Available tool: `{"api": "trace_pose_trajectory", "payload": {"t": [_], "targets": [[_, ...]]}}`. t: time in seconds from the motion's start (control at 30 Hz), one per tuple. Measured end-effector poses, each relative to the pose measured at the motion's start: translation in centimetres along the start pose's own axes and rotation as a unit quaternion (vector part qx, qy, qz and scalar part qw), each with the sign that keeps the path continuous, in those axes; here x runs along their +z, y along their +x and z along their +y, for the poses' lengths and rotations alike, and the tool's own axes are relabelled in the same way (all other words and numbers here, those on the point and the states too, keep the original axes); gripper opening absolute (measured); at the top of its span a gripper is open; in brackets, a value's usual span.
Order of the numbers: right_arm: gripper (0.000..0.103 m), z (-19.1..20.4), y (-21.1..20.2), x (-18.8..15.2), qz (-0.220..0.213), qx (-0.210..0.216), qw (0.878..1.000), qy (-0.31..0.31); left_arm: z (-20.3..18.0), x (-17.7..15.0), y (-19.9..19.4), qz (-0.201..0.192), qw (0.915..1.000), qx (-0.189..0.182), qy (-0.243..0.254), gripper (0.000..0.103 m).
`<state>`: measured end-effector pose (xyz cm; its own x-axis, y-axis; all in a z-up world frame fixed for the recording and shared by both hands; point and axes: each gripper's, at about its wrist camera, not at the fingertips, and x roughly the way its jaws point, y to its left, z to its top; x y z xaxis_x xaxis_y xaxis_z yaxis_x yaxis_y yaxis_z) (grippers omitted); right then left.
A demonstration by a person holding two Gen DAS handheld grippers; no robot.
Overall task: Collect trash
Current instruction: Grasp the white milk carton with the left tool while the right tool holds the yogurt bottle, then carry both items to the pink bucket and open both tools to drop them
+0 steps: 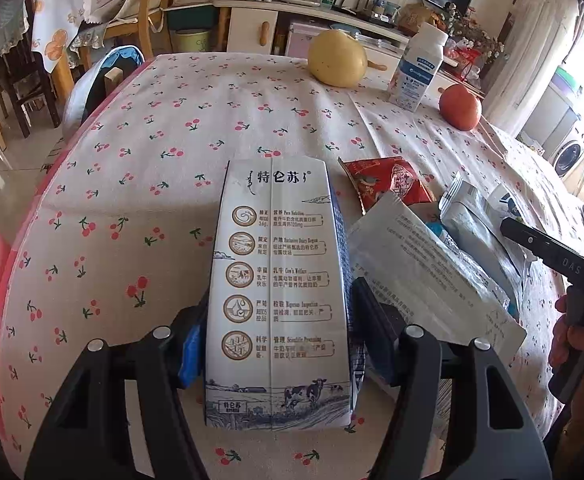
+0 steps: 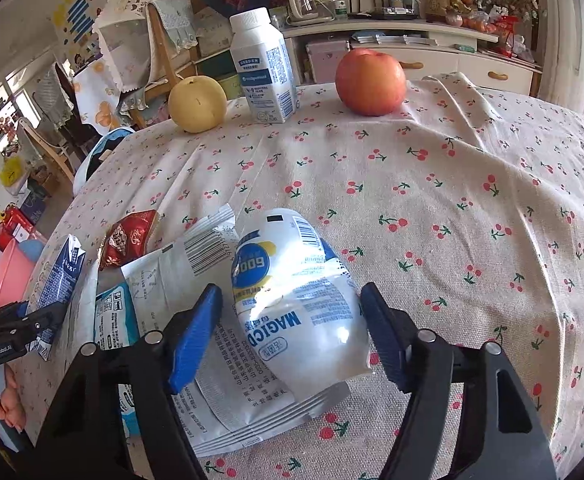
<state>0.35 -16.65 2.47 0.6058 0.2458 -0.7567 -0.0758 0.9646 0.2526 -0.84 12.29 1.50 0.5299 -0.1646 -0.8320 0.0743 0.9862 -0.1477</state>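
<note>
The left hand-held gripper (image 1: 278, 344) pinches a light, stiff, crushable milk carton (image 1: 278, 300) across its 2 sides, on the table (image 1: 140, 128). The right hand-held gripper (image 2: 292, 328) straddles a soft, slippery white pouch (image 2: 296, 300); pad contact is unclear. Only the right wrist view shows that pouch's face.

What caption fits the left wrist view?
Left gripper clamps a milk carton on the cherry tablecloth, wrappers beside it.
</note>
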Motion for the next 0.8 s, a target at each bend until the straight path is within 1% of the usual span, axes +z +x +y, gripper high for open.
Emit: {"api": "trace_pose_trajectory", "payload": {"t": [0.1, 0.23, 0.3, 0.37, 0.5, 0.7, 0.8], "targets": [[0.054, 0.1, -0.2, -0.3, -0.004, 0.012, 1.0, 0.005, 0.1, 0.0, -0.1, 0.004, 0.9999, -0.008, -0.004, 0.065], [0.047, 0.3, -0.5, -0.6, -0.013, 0.012, 1.0, 0.005, 0.2, -0.1, -0.3, 0.007, 0.9996, -0.025, -0.011, 0.065], [0.032, 0.5, -0.9, -0.8, -0.019, 0.014, 1.0, 0.009, 0.1, -0.1, -0.5, 0.008, 0.9994, -0.032, -0.011, 0.065], [0.028, 0.9, -1.1, -1.0, -0.025, -0.001, 1.0, -0.002, 0.0, 0.0, -1.0, 0.001, 0.9993, -0.036, -0.009, 0.065], [0.028, 1.6, -1.6, -1.4, -0.033, -0.018, 0.999, -0.014, 0.7, 0.2, -2.1, -0.012, 0.9986, -0.044, -0.026, 0.065], [0.027, 3.2, -2.9, -1.7, -0.053, -0.021, 0.998, -0.026, 2.3, 0.3, -3.4, -0.03, 0.997, -0.049, -0.052, 0.065], [0.027, 4.5, -3.8, -1.6, -0.063, -0.018, 0.997, -0.032, 3.0, 0.3, -4.5, -0.046, 0.9958, -0.049, -0.063, 0.065]]}}
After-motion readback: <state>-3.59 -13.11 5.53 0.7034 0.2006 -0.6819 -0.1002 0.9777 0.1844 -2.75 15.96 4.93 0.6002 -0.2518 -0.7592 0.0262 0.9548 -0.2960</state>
